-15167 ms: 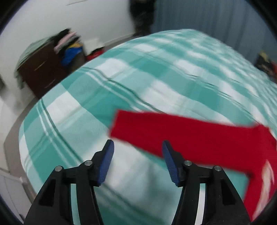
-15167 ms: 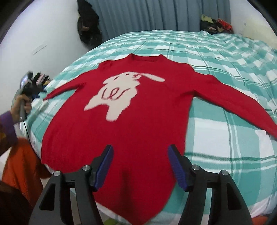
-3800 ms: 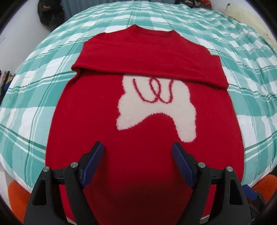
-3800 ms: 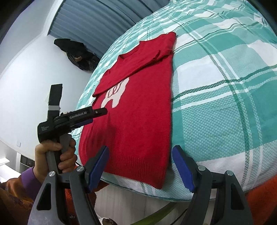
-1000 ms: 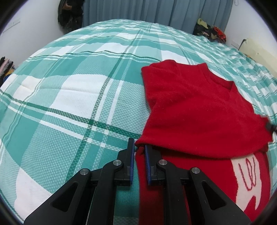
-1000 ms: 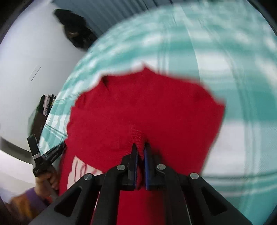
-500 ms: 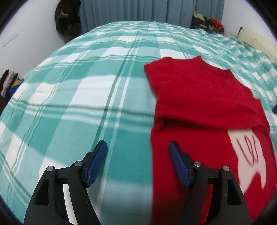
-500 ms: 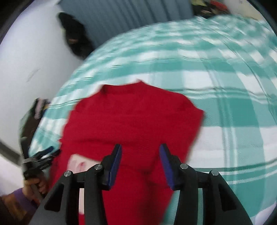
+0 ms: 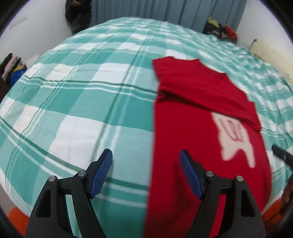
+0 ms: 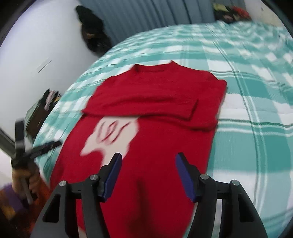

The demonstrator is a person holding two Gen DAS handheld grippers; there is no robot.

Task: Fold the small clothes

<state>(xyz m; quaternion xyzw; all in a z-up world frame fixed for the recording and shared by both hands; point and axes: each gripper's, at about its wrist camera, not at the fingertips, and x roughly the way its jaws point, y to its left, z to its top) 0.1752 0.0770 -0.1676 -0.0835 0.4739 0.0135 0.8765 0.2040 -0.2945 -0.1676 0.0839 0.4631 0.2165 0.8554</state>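
A red sweater with a white rabbit motif lies flat on the teal plaid bed. Both of its sleeves are folded across the chest. My left gripper is open and empty, and it hovers over the sweater's left edge and the bare cover. My right gripper hangs above the lower body of the sweater. Its jaws are opening with nothing between them. The right wrist view shows the left gripper beside the sweater, with a hand around its handle.
Grey-blue curtains hang behind the bed. Dark clothing hangs on the left wall and a heap of clothes lies at the far right corner. A dresser with clothes stands left of the bed.
Both grippers were shut on the folded sleeve's edge a second ago. They have opened, let go, and drawn back toward the sweater's lower part, while the sleeve stays folded.
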